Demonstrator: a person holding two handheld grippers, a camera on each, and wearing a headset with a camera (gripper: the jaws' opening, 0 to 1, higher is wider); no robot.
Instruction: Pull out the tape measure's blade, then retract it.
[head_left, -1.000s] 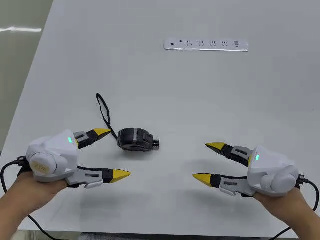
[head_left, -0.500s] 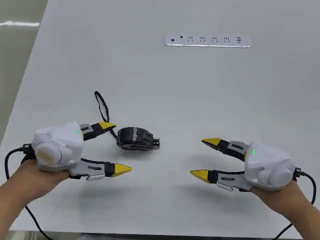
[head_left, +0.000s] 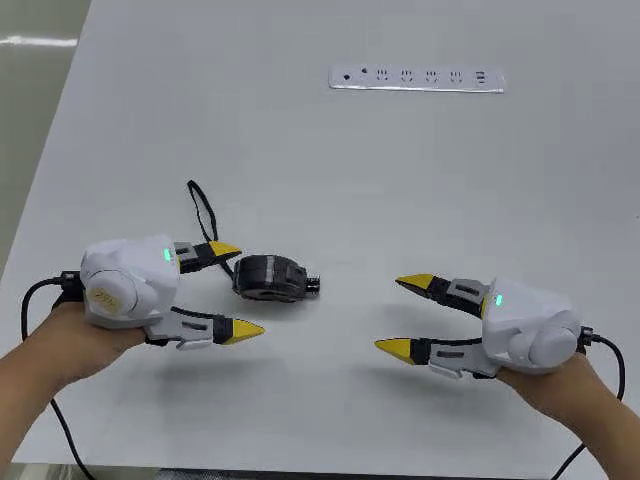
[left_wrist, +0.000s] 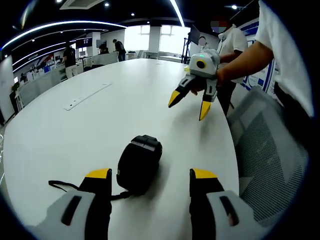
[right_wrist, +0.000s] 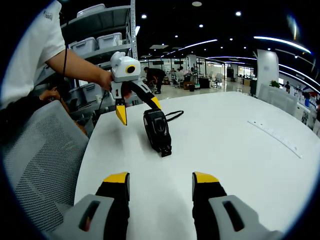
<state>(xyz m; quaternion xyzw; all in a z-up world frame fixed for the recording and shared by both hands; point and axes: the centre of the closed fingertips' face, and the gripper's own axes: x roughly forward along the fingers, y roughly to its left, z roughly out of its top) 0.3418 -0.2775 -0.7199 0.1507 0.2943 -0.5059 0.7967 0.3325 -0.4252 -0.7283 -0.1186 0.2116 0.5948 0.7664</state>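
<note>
White table (head_left: 420, 180); mesh chair (left_wrist: 270, 145); ceiling lts (right_wrist: 280, 42)

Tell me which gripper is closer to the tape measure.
The left gripper: the tape measure lies just ahead of its open jaws; the right gripper hangs well apart.

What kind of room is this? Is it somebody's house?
Not a house; most likely a big open office or workshop. There is a long white table with a power strip on it, a mesh office chair beside it, and long light strips on a wide ceiling.
</note>
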